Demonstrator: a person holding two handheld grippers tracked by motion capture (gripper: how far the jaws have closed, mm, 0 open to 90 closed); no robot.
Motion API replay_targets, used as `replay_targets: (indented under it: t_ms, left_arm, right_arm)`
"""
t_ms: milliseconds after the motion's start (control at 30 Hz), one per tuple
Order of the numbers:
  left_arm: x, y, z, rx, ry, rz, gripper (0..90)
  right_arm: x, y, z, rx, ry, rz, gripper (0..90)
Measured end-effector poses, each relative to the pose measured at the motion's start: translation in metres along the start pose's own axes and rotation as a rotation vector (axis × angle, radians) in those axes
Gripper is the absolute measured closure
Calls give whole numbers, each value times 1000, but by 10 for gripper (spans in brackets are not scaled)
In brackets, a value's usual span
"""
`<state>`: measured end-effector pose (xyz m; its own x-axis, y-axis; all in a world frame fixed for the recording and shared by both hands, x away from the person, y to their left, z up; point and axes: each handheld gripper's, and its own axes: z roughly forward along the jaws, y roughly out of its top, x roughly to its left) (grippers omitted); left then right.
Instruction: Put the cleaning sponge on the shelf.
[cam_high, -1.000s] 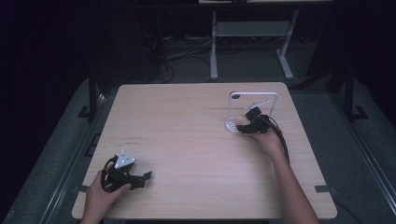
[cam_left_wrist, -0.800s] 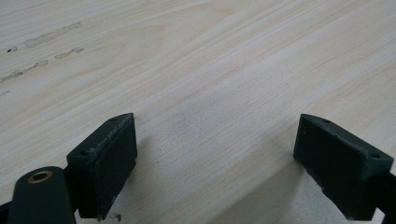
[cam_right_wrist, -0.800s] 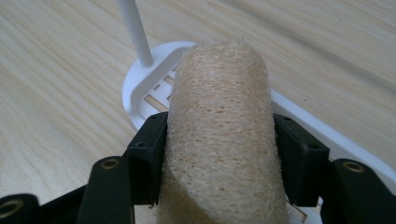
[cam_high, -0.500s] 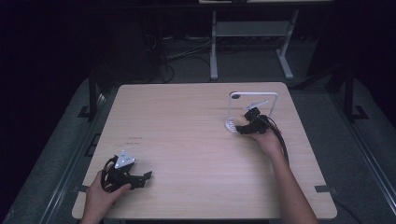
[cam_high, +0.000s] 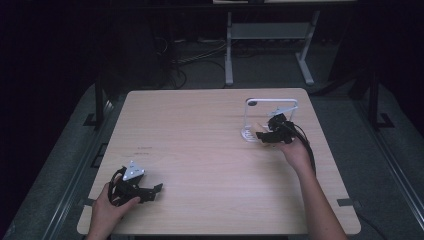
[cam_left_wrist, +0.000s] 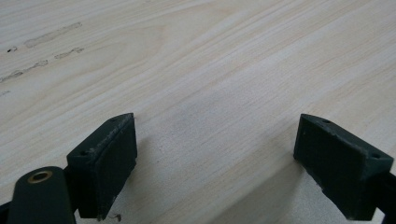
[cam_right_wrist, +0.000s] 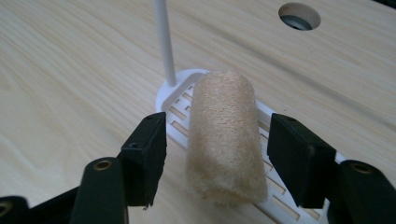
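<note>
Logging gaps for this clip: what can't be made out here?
- Loofah roll: near end hidden behind the right gripper jaws in the right gripper view; tiny in the high view.
- White rack: top of its post cut off by the frame edge in the right gripper view.

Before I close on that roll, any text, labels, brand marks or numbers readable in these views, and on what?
No readable text in any view.
Table: faint dark smudges near the left gripper, no letters.
Tan loofah roll: no label.
White slotted rack: no brand mark.
Right gripper: plain black pads, no markings.
</note>
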<state>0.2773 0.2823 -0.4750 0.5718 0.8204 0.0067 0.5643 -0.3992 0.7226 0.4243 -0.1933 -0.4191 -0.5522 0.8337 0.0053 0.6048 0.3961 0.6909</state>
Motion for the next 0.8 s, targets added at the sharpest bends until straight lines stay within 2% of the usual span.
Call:
replay_targets:
  t_ms: [100,200,467,800]
  left_arm:
    - [0,0,0,0,0,0,128]
    - [0,0,0,0,0,0,128]
    - [0,0,0,0,0,0,128]
    - [0,0,0,1,0,1,128]
  right_arm:
    - [5,-1,-11,-17,7,-1,452]
    - [9,-2,-18,-19,14,0,552]
    - [21,-12,-23,-6,45,1,890]
    - [30,-25,-5,50,59,-33,897]
